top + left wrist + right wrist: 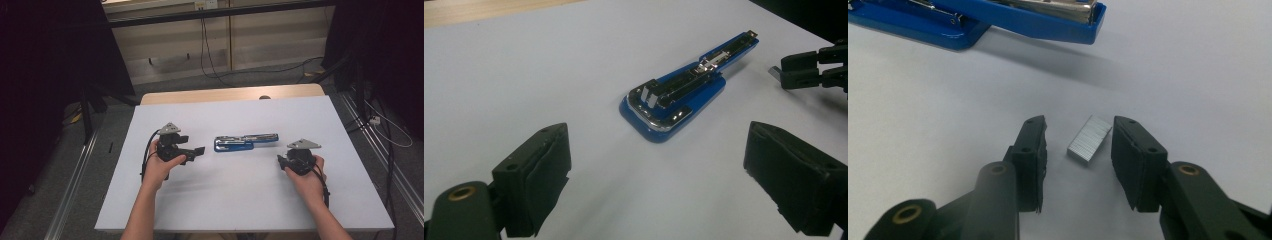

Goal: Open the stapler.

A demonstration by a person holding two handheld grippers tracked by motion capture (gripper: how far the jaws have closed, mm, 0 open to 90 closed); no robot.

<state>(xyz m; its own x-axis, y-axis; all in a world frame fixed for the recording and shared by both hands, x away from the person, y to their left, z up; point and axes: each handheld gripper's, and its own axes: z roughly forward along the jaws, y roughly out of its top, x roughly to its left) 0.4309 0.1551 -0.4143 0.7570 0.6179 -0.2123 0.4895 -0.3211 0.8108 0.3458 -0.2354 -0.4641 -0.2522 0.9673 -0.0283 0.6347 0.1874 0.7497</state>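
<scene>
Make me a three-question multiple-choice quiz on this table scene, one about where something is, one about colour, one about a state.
1. Where does the strip of staples lie?
A. Between the right tool's jaws
B. On top of the stapler
C. Between the left tool's jaws

2. What colour is the stapler?
A. Red
B. Blue
C. Yellow

3. How is the stapler set?
A. Shut flat
B. Swung open, its metal staple channel bared
C. Standing on end

Answers:
1 A, since the right gripper view shows the silver strip on the white sheet in the gap between the two black pads, with a sliver of space on each side.
2 B, since its body is blue with chrome parts in all three views.
3 B, since the left gripper view shows the top folded out in line with the base, metal rail upward.
</scene>
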